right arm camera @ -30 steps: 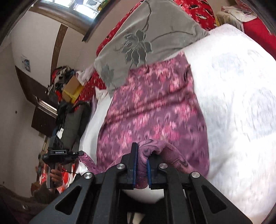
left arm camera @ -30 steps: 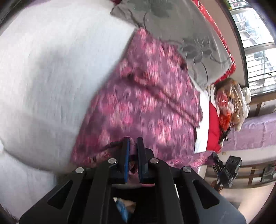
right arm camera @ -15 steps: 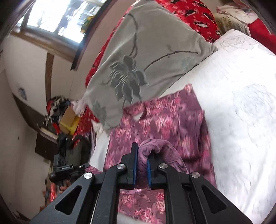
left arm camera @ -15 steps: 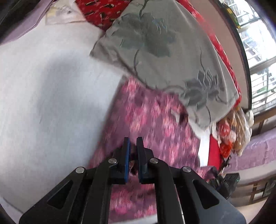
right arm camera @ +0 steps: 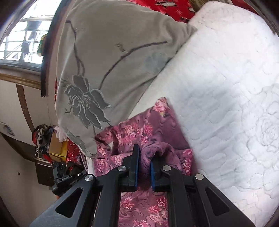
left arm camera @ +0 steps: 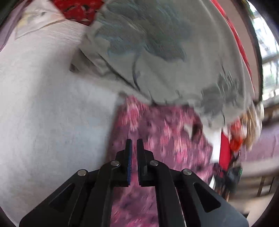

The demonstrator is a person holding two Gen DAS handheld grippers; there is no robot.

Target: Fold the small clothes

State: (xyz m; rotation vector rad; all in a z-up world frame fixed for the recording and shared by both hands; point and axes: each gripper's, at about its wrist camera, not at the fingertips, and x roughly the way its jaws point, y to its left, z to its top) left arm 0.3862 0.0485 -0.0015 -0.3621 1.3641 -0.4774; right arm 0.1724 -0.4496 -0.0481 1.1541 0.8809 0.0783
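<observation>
A purple garment with pink flowers lies on the white quilted bed, its far edge against a grey pillow. My left gripper is over the garment with its jaws nearly together; the blur hides whether cloth sits between them. In the right wrist view the same garment is folded over itself. My right gripper is shut on a bunched fold of the garment and holds it just above the lower layer.
A grey pillow with a dark flower print lies at the garment's far edge. Red patterned bedding lies behind it. The white bed stretches to the right. Clutter and a window stand beside the bed.
Both grippers have moved forward over the garment towards the grey pillow, carrying the near edge over the far part. The pillow now looms much larger in both views.
</observation>
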